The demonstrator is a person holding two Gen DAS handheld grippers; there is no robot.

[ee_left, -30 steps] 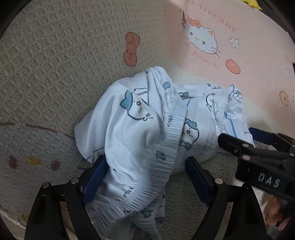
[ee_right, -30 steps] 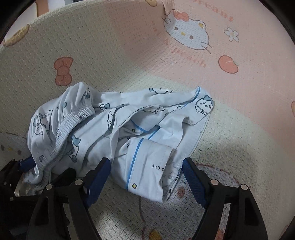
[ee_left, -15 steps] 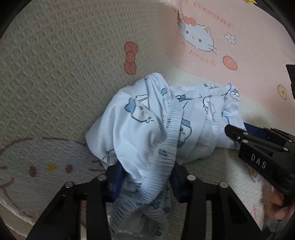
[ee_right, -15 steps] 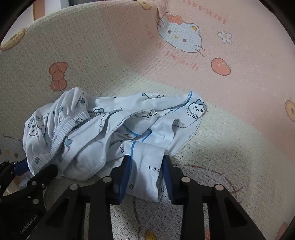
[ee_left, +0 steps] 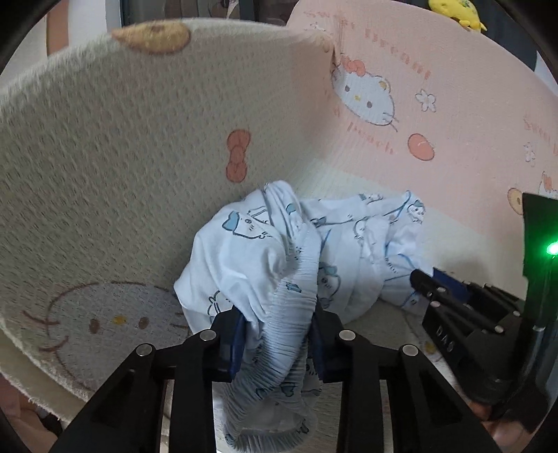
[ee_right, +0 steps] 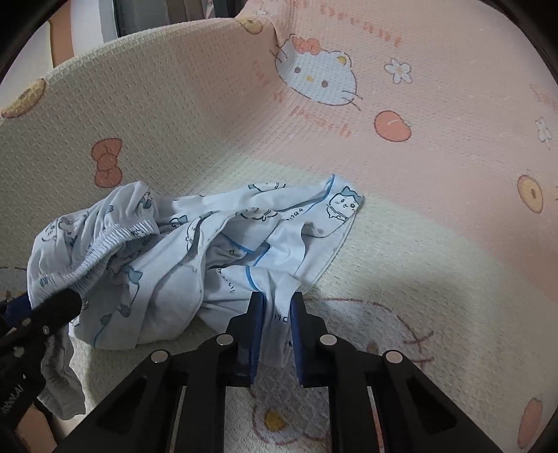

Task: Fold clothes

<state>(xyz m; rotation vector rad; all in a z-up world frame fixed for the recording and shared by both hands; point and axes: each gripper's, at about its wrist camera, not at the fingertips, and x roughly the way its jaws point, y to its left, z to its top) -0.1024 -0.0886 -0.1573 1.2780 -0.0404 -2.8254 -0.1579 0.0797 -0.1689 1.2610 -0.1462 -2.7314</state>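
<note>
A crumpled pale-blue garment (ee_left: 272, 251) (ee_right: 181, 251) printed with small cartoon faces and blue trim lies bunched on the mat. Its gathered elastic waistband (ee_left: 289, 310) runs down between the blue pads of my left gripper (ee_left: 277, 319), which is shut on it. In the right wrist view my right gripper (ee_right: 277, 305) is shut on a blue-trimmed hem of the same garment. The left gripper (ee_right: 52, 306) shows at the left edge there, clamping the waistband. The right gripper's black body (ee_left: 464, 313) shows at the right of the left wrist view.
The cream and pink cartoon-cat mat (ee_right: 401, 244) (ee_left: 122, 174) spreads under everything, with open mat to the right and behind the garment. A yellow toy (ee_left: 457, 10) sits past the mat's far edge. The mat's near-left edge (ee_left: 31, 386) curves away.
Both grippers went from open around the fabric to shut on it. They have drawn back and lifted, pulling the waistband and the hem up and toward the cameras.
</note>
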